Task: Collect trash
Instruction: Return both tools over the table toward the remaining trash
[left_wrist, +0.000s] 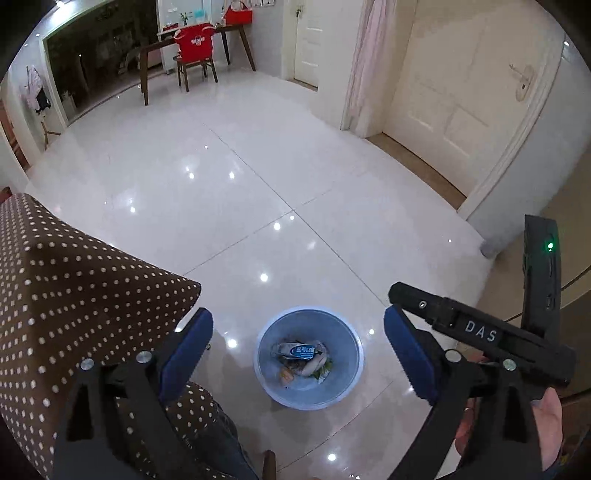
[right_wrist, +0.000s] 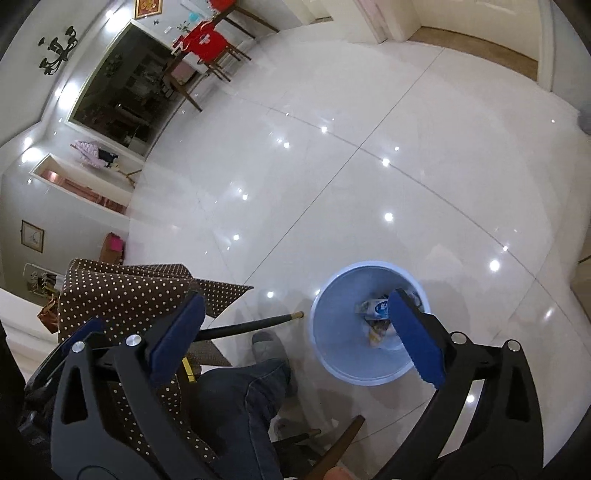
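From the left wrist camera I look steeply down on a round pale-blue plastic waste bin (left_wrist: 309, 357) standing on the glossy white tiled floor (left_wrist: 258, 177). My left gripper (left_wrist: 298, 352) hangs above it with its blue-padded jaws spread wide and nothing between them; the bin sits in the gap, toward six o'clock in the view. At the bottom of the bin lies the collected trash (left_wrist: 301, 358): a crumpled white-and-blue printed wrapper on top, with orange and green scraps beneath it. At eight o'clock a brown cloth with white polka dots (left_wrist: 74, 280) drapes over a table edge. At four o'clock the black body of my right gripper (left_wrist: 480, 332) crosses the frame, lettered DAS, with the person's hand (left_wrist: 550, 428) wrapped round its handle.

From the right wrist camera the same bin (right_wrist: 332, 332) sits at five o'clock, and my right gripper (right_wrist: 293, 338) also has its jaws fully apart, holding nothing; the right-hand blue pad overlaps the bin's mouth in the picture, hiding part of the trash (right_wrist: 375, 308). At six o'clock I see the person's leg in blue jeans (right_wrist: 240, 398) and a grey slipper (right_wrist: 267, 349), just beside the bin. A black table leg with a brass tip (right_wrist: 255, 323) points toward the bin's rim from nine o'clock, below the dotted cloth (right_wrist: 140, 291).
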